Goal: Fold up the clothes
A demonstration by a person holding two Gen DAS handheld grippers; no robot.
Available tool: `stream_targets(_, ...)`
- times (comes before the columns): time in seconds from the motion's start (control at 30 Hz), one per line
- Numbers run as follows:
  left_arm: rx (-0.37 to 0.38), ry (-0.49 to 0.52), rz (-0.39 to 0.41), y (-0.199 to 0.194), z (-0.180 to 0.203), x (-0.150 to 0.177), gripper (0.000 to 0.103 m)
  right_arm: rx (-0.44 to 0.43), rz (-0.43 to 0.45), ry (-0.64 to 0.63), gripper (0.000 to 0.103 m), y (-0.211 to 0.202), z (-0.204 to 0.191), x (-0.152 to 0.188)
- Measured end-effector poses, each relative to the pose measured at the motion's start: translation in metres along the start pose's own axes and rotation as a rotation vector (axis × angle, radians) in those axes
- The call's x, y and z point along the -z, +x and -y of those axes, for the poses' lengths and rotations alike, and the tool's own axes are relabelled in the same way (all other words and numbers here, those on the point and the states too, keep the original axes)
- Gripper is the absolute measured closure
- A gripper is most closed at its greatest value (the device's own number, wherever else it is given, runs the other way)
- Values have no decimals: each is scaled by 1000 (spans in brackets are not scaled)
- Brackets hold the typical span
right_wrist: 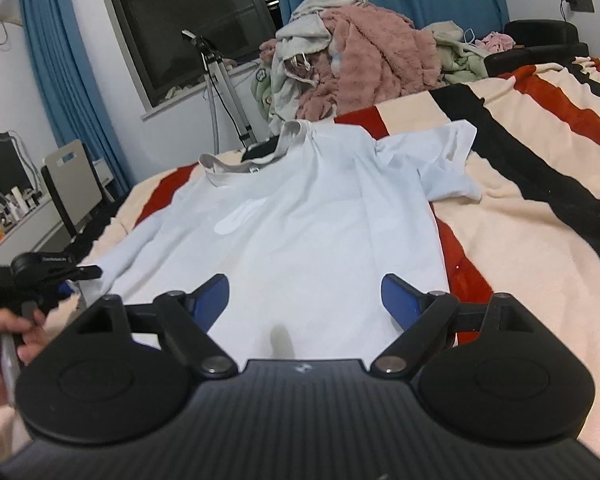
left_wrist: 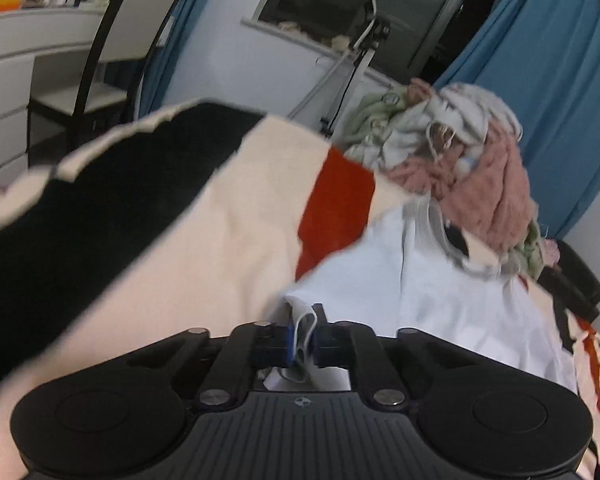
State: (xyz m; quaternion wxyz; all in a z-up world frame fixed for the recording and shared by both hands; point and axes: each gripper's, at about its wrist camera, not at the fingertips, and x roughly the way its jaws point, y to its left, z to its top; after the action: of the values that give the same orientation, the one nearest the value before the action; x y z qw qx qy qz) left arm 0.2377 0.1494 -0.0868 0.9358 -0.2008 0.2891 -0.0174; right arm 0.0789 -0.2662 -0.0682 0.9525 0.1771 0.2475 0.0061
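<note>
A white T-shirt point(right_wrist: 308, 216) lies spread flat on a striped bedspread point(right_wrist: 540, 216), collar toward the far side, one sleeve at the right. My left gripper point(left_wrist: 303, 344) is shut on the shirt's left sleeve edge point(left_wrist: 304, 332); it also shows in the right wrist view point(right_wrist: 76, 276) at the shirt's left side. The shirt body shows in the left wrist view point(left_wrist: 460, 300). My right gripper point(right_wrist: 306, 300) is open and empty, hovering over the shirt's lower hem, blue pads point(right_wrist: 398, 300) wide apart.
A pile of unfolded clothes point(right_wrist: 364, 52) sits at the far side of the bed, also in the left wrist view point(left_wrist: 460, 160). A tripod point(right_wrist: 224, 92), a chair point(left_wrist: 112, 60) and a dresser point(left_wrist: 20, 60) stand beyond the bed's left edge. Blue curtains point(left_wrist: 540, 40) frame the window.
</note>
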Motion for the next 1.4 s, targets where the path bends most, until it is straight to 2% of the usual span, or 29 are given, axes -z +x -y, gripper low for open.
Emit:
stream_targets(0.1,10,23,34,9,-6,-43,99,15,-5,-3,18,8,0,-1)
stream_targets(0.2,-47,51,55,27,-6,-95,99,34,3,-17,18,17,0,-2)
stream_targets(0.3,-174,110,128,54,-2,-148,100,53,30,-40,18,24,-4,-2)
stream_targets(0.37,-271,168,155,77,4,-172,100,71,53,-83,19,27,-9,0)
stream_targets(0.43,-342,183,160,104,5,-185,100,81,68,-110,19,31,-12,0)
stream_targets(0.53,-443,223,130,142,6,-187,99,88,87,-131,19,37,-13,-2)
stream_targets(0.6,-410,210,124,156,2,-185,95,90,99,-144,19,42,-13,-3)
stream_targets(0.63,-389,204,128,158,0,-183,92,90,101,-150,19,45,-14,-3)
stream_targets(0.67,-378,199,118,159,-2,-180,82,89,102,-156,19,47,-15,-3)
stream_targets(0.7,-367,196,108,160,-4,-177,66,87,99,-157,19,49,-16,-2)
stream_targets(0.73,-355,199,97,157,-6,-174,59,84,96,-158,19,51,-16,-2)
stream_targets(0.8,-342,221,107,142,-5,-162,32,77,90,-160,19,54,-17,-2)
stream_targets(0.87,-334,237,121,117,-2,-143,14,68,93,-169,19,53,-19,-3)
stream_targets(0.93,-313,252,127,90,7,-123,13,59,102,-179,19,50,-22,-4)
stream_targets(1.03,-244,247,84,37,20,-83,13,50,120,-189,19,42,-25,-6)
stream_targets(1.2,-152,172,-107,-60,14,-8,14,45,150,-204,19,24,-27,-9)
stream_targets(1.4,-114,60,-367,-149,-10,62,20,47,190,-192,19,-8,-23,-15)
